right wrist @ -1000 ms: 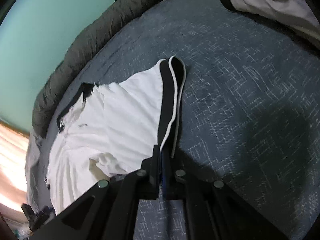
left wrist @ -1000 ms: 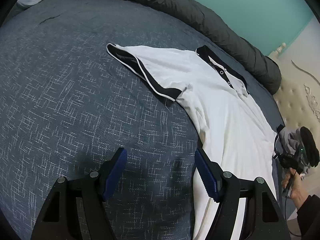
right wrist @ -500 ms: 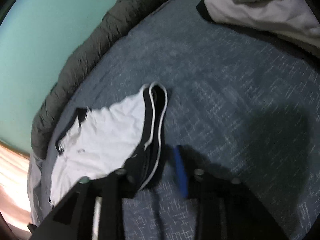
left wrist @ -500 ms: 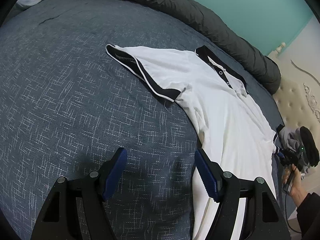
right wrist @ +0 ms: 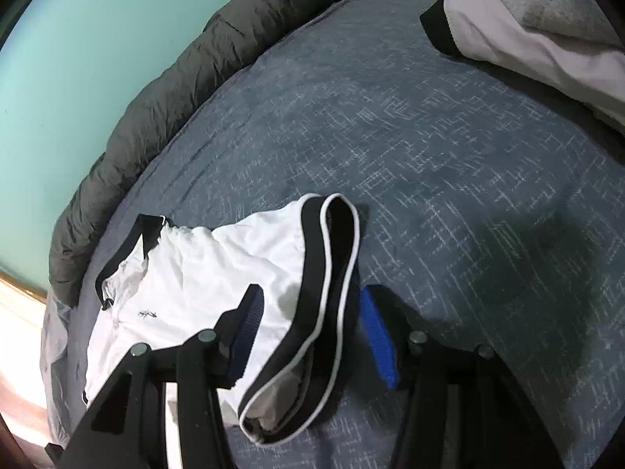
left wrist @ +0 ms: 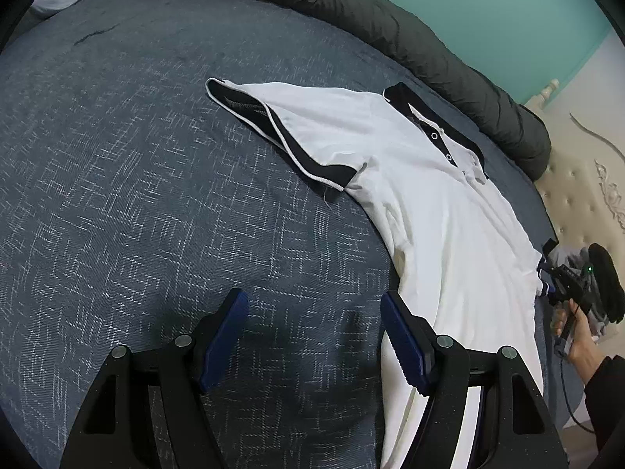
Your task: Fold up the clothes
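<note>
On the blue bedspread point(left wrist: 156, 195), a white polo shirt point(left wrist: 429, 195) is spread flat.
Left gripper point(left wrist: 314, 336) is held spread beside the shirt's hem; right gripper point(right wrist: 308, 332) is parted around its black-trimmed sleeve point(right wrist: 332, 273), unpinched.

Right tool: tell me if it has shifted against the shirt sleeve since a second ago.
Yes. The right tool has backed off along the sleeve cuff toward the camera side, and its jaws now stand apart, no longer clamped on the cuff.

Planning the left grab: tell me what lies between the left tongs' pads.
In the left wrist view, only bare blue bedspread lies between the open left tongs; the white polo shirt passes behind the right-hand pad.
</note>
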The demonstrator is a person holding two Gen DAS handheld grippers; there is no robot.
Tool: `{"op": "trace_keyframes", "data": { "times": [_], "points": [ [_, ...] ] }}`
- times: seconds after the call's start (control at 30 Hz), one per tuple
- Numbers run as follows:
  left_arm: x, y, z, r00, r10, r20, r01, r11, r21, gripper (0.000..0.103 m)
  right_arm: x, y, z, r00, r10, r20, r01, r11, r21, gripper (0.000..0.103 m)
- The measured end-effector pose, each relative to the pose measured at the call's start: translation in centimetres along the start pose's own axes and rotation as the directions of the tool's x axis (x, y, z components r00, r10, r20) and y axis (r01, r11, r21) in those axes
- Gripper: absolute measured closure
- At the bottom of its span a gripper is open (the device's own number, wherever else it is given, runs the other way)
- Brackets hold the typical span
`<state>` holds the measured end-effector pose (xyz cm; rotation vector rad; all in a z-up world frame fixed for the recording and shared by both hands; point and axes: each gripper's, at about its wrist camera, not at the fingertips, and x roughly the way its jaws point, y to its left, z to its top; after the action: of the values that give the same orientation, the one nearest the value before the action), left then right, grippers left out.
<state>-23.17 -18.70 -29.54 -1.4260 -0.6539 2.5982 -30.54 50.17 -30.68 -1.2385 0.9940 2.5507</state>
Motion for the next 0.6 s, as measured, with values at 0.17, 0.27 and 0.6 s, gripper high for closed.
{"op": "trace_keyframes", "data": {
  "times": [0.17,0.27,0.6],
  "points": [
    [0.2,0.1,0.1,1.000,0.001,-0.003,-0.001,1.000,0.000,0.029,0.8,0.6,0.0,1.000,-0.023,-0.008,0.023,0.999,-0.040,0.098],
    [0.4,0.2,0.1,1.000,0.005,-0.007,-0.005,1.000,0.007,0.029,0.3,1.1,0.3,0.999,-0.030,0.024,0.031,0.997,-0.072,0.100],
    [0.8,0.1,0.2,1.000,0.009,-0.011,-0.009,1.000,0.011,0.028,1.1,-1.0,2.2,0.998,-0.056,-0.012,0.056,0.998,-0.017,0.097]
  ]
}}
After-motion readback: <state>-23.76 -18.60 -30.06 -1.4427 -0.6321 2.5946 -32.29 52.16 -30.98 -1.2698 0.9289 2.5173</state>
